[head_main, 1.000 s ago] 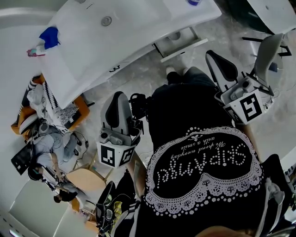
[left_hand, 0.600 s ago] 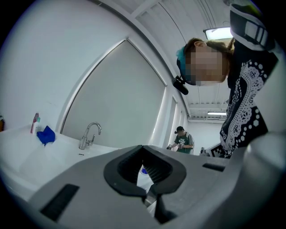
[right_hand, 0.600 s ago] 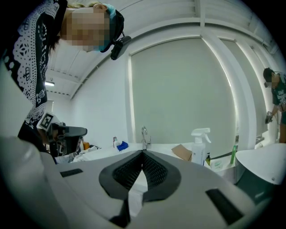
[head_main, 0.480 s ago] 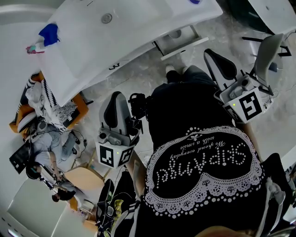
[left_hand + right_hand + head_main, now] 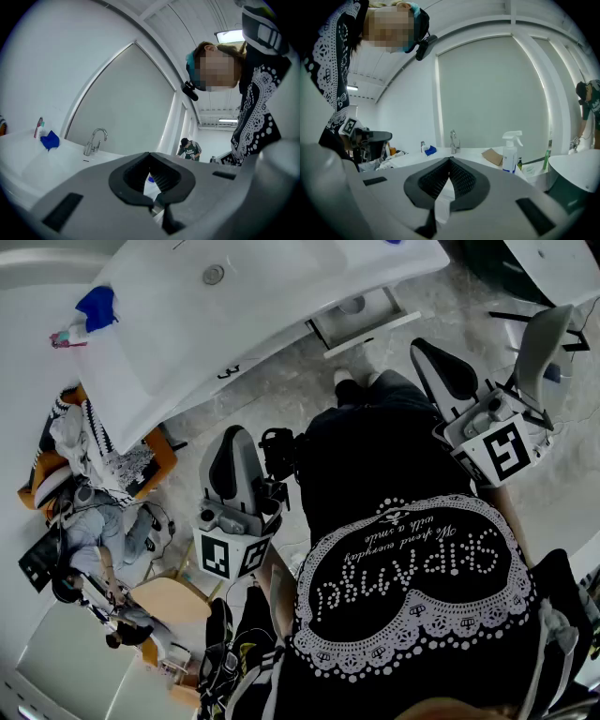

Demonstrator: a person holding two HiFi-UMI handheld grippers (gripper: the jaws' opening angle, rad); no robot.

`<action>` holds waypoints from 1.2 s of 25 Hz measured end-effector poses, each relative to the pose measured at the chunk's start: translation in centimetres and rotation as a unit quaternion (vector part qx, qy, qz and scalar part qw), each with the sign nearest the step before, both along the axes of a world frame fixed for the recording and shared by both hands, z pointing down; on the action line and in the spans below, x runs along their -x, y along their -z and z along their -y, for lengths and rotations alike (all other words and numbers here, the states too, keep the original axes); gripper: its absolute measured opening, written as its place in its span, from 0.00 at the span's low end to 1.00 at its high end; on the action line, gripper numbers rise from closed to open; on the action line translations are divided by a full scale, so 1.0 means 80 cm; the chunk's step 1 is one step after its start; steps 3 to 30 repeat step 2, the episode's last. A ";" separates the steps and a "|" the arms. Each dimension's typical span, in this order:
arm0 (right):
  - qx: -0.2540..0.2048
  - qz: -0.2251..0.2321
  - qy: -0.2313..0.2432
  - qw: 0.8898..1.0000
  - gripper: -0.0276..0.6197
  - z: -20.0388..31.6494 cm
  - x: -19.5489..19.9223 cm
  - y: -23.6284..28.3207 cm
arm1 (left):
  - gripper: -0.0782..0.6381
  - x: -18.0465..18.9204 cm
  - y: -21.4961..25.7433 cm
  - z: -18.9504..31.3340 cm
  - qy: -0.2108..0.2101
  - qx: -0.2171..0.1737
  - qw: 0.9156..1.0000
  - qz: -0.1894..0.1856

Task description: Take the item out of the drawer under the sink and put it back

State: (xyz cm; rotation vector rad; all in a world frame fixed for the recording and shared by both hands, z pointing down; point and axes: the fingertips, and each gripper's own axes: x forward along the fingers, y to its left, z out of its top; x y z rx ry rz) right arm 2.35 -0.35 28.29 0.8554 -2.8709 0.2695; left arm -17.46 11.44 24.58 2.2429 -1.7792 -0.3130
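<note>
The white sink counter (image 5: 262, 315) runs across the top of the head view. Beneath its right end a drawer (image 5: 367, 322) stands pulled out, with a small round item (image 5: 352, 306) just visible in it. My left gripper (image 5: 236, 432) hovers over the floor in front of the counter, jaws shut and empty (image 5: 150, 154). My right gripper (image 5: 424, 345) is held near the drawer, a little to its right, and its jaws are also shut with nothing between them (image 5: 450, 160). Both point level toward the counter and its faucet (image 5: 453, 140).
A blue cloth (image 5: 97, 307) and a small bottle lie on the counter's left end. A spray bottle (image 5: 511, 152) and cardboard piece (image 5: 492, 156) stand to the right. An orange chair with clothes (image 5: 103, 460) is at the left, and another person (image 5: 189, 147) stands far back.
</note>
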 end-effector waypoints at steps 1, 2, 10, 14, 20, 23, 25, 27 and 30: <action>0.000 0.000 0.000 1.000 0.07 0.001 0.000 0.000 | 0.12 -0.001 0.001 0.001 -0.001 -0.001 1.000 0.000; 0.001 0.000 -0.001 1.000 0.07 0.001 0.000 0.000 | 0.12 -0.001 0.001 0.003 -0.003 -0.001 1.000 0.000; 0.001 0.000 -0.001 1.000 0.07 0.001 0.000 0.000 | 0.12 -0.001 0.001 0.003 -0.003 -0.001 1.000 0.000; 0.001 0.000 -0.001 1.000 0.07 0.001 0.000 0.000 | 0.12 -0.001 0.001 0.003 -0.003 -0.001 1.000 0.000; 0.001 0.000 -0.001 1.000 0.07 0.001 0.000 0.000 | 0.12 -0.001 0.001 0.003 -0.003 -0.001 1.000 0.000; 0.001 0.000 -0.001 1.000 0.07 0.001 0.000 0.000 | 0.12 -0.001 0.001 0.003 -0.003 -0.001 1.000 0.000; 0.001 0.000 -0.001 1.000 0.07 0.001 0.000 0.000 | 0.12 -0.001 0.001 0.003 -0.003 -0.001 1.000 0.000; 0.001 0.000 -0.001 1.000 0.07 0.001 0.000 0.000 | 0.12 -0.001 0.001 0.003 -0.003 -0.001 1.000 0.000; 0.001 0.000 -0.001 1.000 0.07 0.001 0.000 0.000 | 0.12 -0.001 0.001 0.003 -0.003 -0.001 1.000 0.000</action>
